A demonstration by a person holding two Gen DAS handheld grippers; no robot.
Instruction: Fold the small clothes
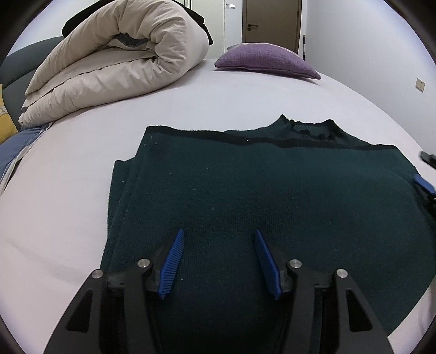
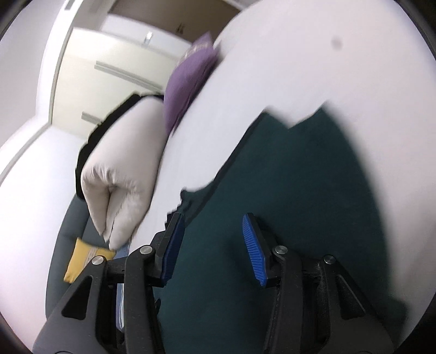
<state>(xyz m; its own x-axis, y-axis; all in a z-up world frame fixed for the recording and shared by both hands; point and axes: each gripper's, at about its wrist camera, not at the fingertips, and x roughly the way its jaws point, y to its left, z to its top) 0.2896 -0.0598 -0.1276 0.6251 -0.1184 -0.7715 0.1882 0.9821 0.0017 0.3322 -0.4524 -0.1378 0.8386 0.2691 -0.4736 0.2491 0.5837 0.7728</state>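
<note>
A dark green knit sweater (image 1: 245,190) lies folded flat on the white bed, its collar (image 1: 310,130) at the far side. My left gripper (image 1: 219,234) hovers open over the sweater's near part, holding nothing. Part of the right gripper's blue finger (image 1: 423,185) shows at the sweater's right edge. In the right wrist view, which is tilted and blurred, my right gripper (image 2: 212,220) is open over the same sweater (image 2: 286,196) and holds nothing.
A rolled beige duvet (image 1: 114,62) lies at the far left of the bed (image 1: 68,190), a purple cushion (image 1: 267,60) at the far end. A yellow pillow (image 1: 5,125) and blue cloth sit at the left edge. A door (image 1: 272,21) is beyond.
</note>
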